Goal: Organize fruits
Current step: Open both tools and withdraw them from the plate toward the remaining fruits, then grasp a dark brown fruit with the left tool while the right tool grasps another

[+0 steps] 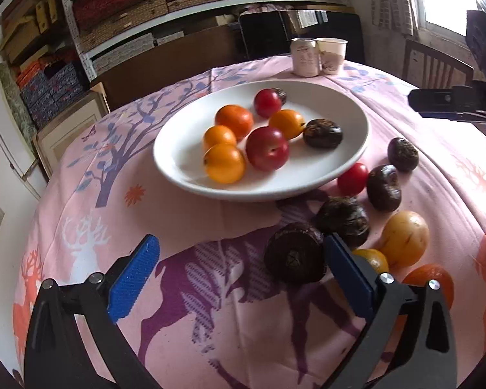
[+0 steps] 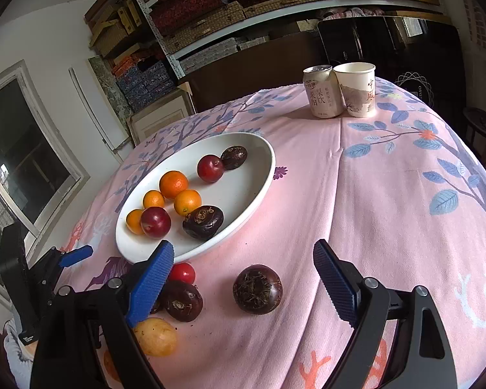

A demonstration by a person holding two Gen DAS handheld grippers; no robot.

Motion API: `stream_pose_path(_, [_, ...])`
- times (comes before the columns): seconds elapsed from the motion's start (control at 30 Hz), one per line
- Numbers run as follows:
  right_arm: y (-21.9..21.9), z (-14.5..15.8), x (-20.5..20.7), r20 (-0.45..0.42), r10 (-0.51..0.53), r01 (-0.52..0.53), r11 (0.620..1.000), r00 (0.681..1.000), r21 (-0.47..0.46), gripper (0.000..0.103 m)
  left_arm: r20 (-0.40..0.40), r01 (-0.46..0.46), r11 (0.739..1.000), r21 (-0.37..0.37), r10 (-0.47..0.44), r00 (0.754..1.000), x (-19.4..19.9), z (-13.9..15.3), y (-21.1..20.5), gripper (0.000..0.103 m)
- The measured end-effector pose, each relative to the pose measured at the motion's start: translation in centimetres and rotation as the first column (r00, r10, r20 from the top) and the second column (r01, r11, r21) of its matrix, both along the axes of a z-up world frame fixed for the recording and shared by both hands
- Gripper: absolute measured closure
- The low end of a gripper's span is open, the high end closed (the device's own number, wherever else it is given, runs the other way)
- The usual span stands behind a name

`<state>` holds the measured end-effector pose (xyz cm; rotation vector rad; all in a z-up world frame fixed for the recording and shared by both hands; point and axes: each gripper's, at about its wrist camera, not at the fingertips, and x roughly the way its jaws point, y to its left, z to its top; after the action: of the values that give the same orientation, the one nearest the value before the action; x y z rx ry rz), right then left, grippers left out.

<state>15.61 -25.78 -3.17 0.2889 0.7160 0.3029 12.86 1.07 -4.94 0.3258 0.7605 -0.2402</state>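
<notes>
The dark brown, round, rough-skinned fruit (image 2: 257, 289) lay alone on the pink patterned cloth of the worktop (image 2: 388, 201), near the viewer and right of the shallow white plate (image 2: 262, 175), which already held small oranges, red plums and two dark fruits. The step in hand seemed to be gathering the loose fruit onto that plate. The right tongs (image 2: 243, 278) stood wide and empty, angled down over this fruit, which sat between the blue pads but nearer than their tips; the next move probably called for lowering, closing gently and lifting towards the plate. The left tongs (image 1: 241, 272) were also wide and empty, their right pad touching or just beside another dark fruit (image 1: 295, 257).
</notes>
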Motion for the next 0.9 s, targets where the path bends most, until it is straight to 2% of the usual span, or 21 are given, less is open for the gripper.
stream_pose_path(0.13, [-0.1, 0.1, -0.1, 0.003, 0.002, -0.002, 1.000, 1.000, 0.013, 0.014, 0.025, -0.118, 0.992, 0.053, 0.117, 0.993, -0.6, -0.1, 3.2, 0.004])
stream_pose_path(0.2, [0.1, 0.2, -0.2, 0.007, 0.012, -0.012, 1.000, 1.000, 0.012, 0.014, 0.036, -0.138, 0.989, 0.046, 0.136, 0.990, -0.8, 0.3, 3.9, 0.004])
stream_pose_path(0.27, [0.5, 0.2, -0.4, 0.011, 0.028, -0.028, 1.000, 1.000, 0.000, 0.014, 0.035, -0.099, 0.994, 0.043, 0.098, 0.995, -1.0, 0.4, 3.2, 0.004])
stream_pose_path(0.4, [1.3, -0.1, -0.6, 0.003, 0.052, -0.052, 0.998, 0.999, -0.036, 0.014, 0.045, -0.025, 0.987, 0.158, 0.018, 0.999, -0.8, -0.7, 0.3, 0.004])
stream_pose_path(0.5, [1.6, -0.3, -0.9, -0.002, 0.056, -0.056, 0.996, 0.998, -0.062, 0.014, 0.024, 0.006, 0.980, 0.198, -0.011, 1.000, -0.3, -1.6, -0.8, 0.004])
stream_pose_path(0.57, [1.8, -0.4, -1.2, -0.001, 0.059, -0.059, 0.995, 0.998, -0.075, 0.014, 0.005, 0.020, 0.986, 0.167, -0.022, 1.000, 0.3, -1.5, -0.7, 0.004])
stream_pose_path(0.73, [1.8, -0.9, -1.2, -0.021, 0.049, -0.051, 0.993, 0.999, -0.106, 0.014, -0.117, 0.003, 1.000, -0.015, -0.005, 0.993, 2.5, -1.8, 1.3, 0.006])
stream_pose_path(0.77, [1.7, -1.2, -1.2, -0.029, 0.046, -0.049, 0.992, 0.999, -0.112, 0.014, -0.133, 0.008, 0.999, -0.047, -0.014, 0.991, 2.5, -1.9, 1.4, 0.015])
stream_pose_path(0.8, [1.7, -1.3, -1.2, -0.035, 0.045, -0.049, 0.992, 0.998, -0.120, 0.014, -0.157, 0.024, 0.995, -0.097, -0.039, 0.987, 2.5, -1.9, 1.5, 0.031])
stream_pose_path(0.83, [1.7, -1.5, -1.3, -0.040, 0.045, -0.049, 0.990, 0.998, -0.128, 0.014, -0.172, 0.030, 0.990, -0.138, -0.054, 0.984, 2.5, -2.0, 1.6, 0.033])
stream_pose_path(0.9, [1.8, -1.7, -1.5, -0.047, 0.048, -0.054, 0.987, 0.998, -0.148, 0.015, -0.165, 0.033, 0.992, -0.123, -0.053, 0.985, 2.3, -2.0, 1.2, 0.036])
